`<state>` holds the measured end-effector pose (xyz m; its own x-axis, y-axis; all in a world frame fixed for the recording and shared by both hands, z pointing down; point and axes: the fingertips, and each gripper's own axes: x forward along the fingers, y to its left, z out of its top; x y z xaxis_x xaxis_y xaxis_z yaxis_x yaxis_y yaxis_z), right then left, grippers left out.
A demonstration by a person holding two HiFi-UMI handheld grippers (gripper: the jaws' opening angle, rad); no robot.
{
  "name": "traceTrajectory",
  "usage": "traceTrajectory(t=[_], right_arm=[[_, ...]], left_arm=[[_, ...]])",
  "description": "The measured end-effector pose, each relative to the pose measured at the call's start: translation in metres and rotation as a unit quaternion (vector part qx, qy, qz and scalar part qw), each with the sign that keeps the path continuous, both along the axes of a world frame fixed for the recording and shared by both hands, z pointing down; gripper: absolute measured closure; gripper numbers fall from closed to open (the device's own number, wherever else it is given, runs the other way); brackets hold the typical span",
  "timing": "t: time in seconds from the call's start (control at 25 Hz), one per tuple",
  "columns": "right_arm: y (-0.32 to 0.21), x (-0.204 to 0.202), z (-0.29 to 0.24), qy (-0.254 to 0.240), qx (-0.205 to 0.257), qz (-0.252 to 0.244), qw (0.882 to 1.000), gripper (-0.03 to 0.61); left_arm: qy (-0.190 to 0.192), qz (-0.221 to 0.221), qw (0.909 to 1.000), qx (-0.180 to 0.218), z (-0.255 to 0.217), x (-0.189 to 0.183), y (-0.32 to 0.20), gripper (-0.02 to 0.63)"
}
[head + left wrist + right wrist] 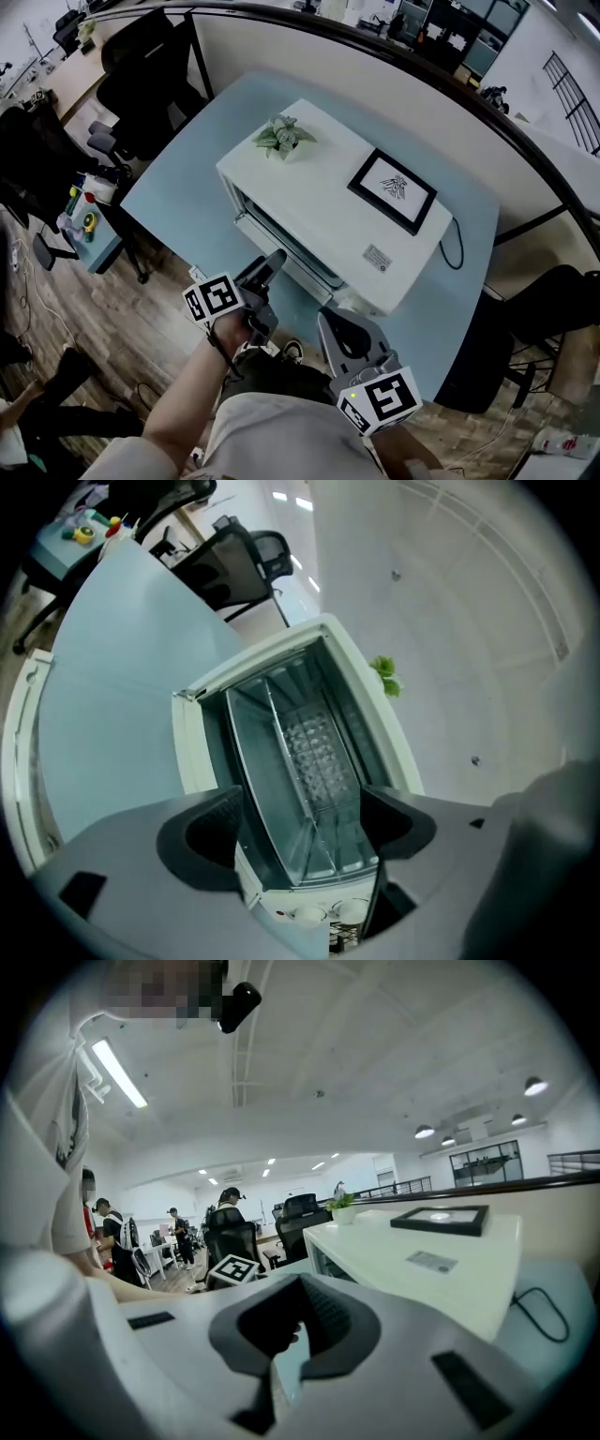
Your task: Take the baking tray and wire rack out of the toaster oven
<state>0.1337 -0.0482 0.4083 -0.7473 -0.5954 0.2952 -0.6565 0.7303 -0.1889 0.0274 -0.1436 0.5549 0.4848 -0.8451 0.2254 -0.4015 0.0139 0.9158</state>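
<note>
A white toaster oven stands on a light blue table, its glass door closed. Through the glass, the left gripper view shows a dimpled metal tray and thin rack wires inside. My left gripper hangs just in front of the door. It is open, rolled to one side, with the door framed between its pads and nothing touched. The oven's knobs show low in that view. My right gripper is shut on nothing, by the oven's near right corner.
A small potted plant and a black picture frame sit on the oven's top. A black power cord loops on the table at the right. Office chairs stand beyond the table's left edge. People stand in the far room.
</note>
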Motion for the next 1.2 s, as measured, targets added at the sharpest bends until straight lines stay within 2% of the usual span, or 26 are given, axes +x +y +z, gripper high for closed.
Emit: traceTrajectory(t=[0.32,0.52,0.92,1.0,1.2], right_arm=[[-0.014,-0.011,0.027,-0.012,-0.005,-0.014,1.000,0.575],[-0.025,-0.015,0.038,-0.015,-0.005,0.000,1.000,0.575],[-0.031,-0.024,0.059,-0.005,0.008,0.016,1.000,0.575],[-0.030,-0.028,0.065,-0.003,0.006,0.018,1.000,0.575],[-0.029,-0.039,0.084,0.000,0.007,0.021,1.000,0.575]], left_arm=[[0.040,-0.019,0.9981,-0.043,0.052,0.009,-0.027,0.225],[0.065,-0.016,0.9968,-0.044,0.068,0.015,-0.043,0.230],[0.127,-0.014,0.9911,-0.036,0.086,0.026,-0.068,0.325],[0.126,-0.008,0.9916,-0.027,0.087,0.028,-0.072,0.372],[0.151,-0.008,0.9884,-0.016,0.096,0.031,-0.088,0.384]])
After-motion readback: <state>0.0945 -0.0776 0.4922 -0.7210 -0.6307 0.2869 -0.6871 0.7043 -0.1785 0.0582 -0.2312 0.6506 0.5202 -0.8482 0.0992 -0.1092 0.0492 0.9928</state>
